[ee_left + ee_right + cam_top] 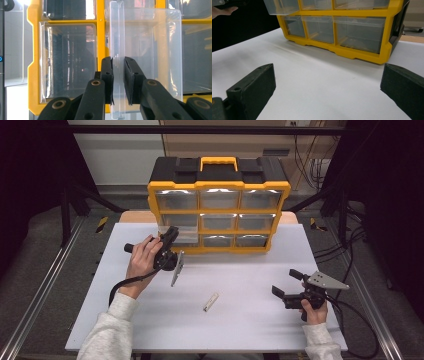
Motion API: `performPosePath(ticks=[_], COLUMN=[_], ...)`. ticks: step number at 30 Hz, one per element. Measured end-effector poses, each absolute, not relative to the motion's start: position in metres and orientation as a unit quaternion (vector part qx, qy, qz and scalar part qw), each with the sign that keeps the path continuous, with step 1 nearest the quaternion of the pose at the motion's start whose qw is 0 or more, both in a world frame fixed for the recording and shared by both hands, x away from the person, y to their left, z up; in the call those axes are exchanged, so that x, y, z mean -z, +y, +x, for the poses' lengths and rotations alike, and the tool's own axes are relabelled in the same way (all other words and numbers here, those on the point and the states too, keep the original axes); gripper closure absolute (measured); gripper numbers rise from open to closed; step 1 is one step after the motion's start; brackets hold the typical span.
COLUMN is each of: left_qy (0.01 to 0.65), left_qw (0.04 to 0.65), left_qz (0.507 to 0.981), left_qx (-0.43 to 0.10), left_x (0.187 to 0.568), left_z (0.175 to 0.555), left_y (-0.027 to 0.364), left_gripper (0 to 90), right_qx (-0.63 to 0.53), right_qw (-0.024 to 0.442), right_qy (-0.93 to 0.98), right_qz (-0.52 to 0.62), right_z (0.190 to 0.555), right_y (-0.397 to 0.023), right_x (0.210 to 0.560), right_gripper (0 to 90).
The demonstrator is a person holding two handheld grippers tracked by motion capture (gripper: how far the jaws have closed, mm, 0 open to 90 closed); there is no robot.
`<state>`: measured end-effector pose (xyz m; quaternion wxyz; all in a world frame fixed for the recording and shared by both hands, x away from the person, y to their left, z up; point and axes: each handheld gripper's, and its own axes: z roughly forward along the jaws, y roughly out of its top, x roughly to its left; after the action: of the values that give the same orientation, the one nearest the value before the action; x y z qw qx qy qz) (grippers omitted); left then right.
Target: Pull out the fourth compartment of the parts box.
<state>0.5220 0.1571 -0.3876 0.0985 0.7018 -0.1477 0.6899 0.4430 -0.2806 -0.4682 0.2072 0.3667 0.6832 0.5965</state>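
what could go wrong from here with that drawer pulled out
1. The left gripper pinches only the thin front lip of the clear drawer; the smooth plastic could slip from the jaws.
2. The drawer already sticks out of the yellow cabinet; pulled further, it could come free and drop onto the table.
3. The right gripper rests apart with open jaws, so nothing steadies the cabinet if it shifts.

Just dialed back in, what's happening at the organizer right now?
The left gripper is shut on the front lip of a clear drawer in the left column of the yellow organizer, with the drawer pulled partway out. The right gripper rests open on the table, holding nothing. A small pale stick lies between them.
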Motion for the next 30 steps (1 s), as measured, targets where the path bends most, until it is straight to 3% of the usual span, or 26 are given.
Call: performPosePath(ticks=[30], left_qy=[-0.146], left_qw=[0.097], left_qz=[0.697], left_qx=[-0.695], left_x=[0.390], left_z=[0.509], left_y=[0.157], left_gripper=[78.2], right_qx=[-0.597], right_qw=[0.207], right_qy=[0.683], right_qz=[0.367], right_z=[0.443], right_y=[-0.280], right_x=[0.468], right_gripper=[0.3])
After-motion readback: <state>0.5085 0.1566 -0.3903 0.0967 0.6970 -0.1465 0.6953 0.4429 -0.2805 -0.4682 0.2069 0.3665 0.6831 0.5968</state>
